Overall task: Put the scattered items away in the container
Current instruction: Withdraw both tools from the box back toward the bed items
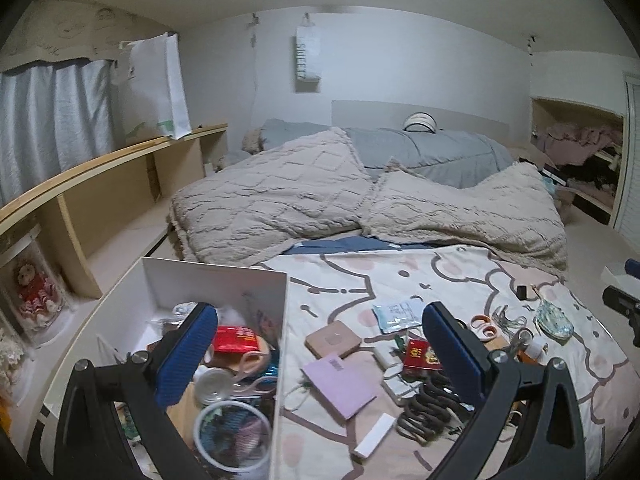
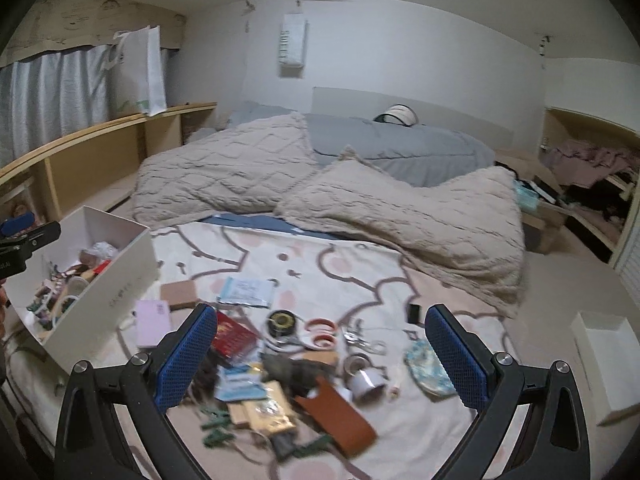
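A white box (image 1: 224,284) stands on the bed at the left, filled with several items; it also shows in the right wrist view (image 2: 108,292). My left gripper (image 1: 320,356) is open and empty, hovering over the box's right wall, left finger over the box, right finger over the scattered pile. Loose items lie on the patterned sheet: a lilac booklet (image 1: 336,384), a tan square box (image 1: 334,338), a red packet (image 1: 420,356), scissors (image 1: 484,326). My right gripper (image 2: 320,360) is open and empty above the pile: red packet (image 2: 234,338), tape rolls (image 2: 320,334), brown card (image 2: 340,416).
Beige tufted pillows (image 1: 272,200) and a grey duvet (image 1: 424,152) lie behind the sheet. A wooden shelf (image 1: 104,200) runs along the left. A small white open box (image 2: 604,364) sits on the floor at the right. A closet (image 1: 580,160) is at the far right.
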Available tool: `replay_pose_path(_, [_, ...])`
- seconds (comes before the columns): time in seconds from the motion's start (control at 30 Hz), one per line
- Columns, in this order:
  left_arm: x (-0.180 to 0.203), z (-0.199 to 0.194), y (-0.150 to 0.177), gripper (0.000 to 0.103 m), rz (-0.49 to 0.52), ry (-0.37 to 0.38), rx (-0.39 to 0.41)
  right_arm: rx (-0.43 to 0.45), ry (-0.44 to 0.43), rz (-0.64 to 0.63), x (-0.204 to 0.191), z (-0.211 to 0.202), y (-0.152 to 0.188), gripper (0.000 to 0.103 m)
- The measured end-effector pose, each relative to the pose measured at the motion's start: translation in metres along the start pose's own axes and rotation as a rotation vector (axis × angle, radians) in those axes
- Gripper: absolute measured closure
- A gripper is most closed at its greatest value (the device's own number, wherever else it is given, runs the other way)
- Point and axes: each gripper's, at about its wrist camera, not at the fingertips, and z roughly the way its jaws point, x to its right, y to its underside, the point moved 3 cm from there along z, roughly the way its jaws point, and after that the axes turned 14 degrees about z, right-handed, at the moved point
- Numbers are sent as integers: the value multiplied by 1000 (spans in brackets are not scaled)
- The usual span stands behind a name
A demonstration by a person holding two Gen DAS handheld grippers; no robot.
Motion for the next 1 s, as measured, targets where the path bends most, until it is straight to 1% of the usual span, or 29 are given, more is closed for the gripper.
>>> replay_pose_path(0.23, [28,4,1,0,32,46,4,19,32,47,34,-7,7,0])
replay_pose_path(0.37, [38,4,3,0,32,67,14,27,36,64,47,-8,12,0])
replay_pose_path(0.53, [46,3,5,0,25,87,35,32,36,79,59,-7,16,0])
replay_pose_path(0.77, [58,2,9,0,21,119,63,38,16,117,70,-5,22,0])
replay_pose_path(0.9, [69,7,15,0,37,139,56,35,-10,127,72,0,28,0])
replay_pose_path(1.0, [77,12,22,0,47,151,43,24,-14,122,73,6,35,0])
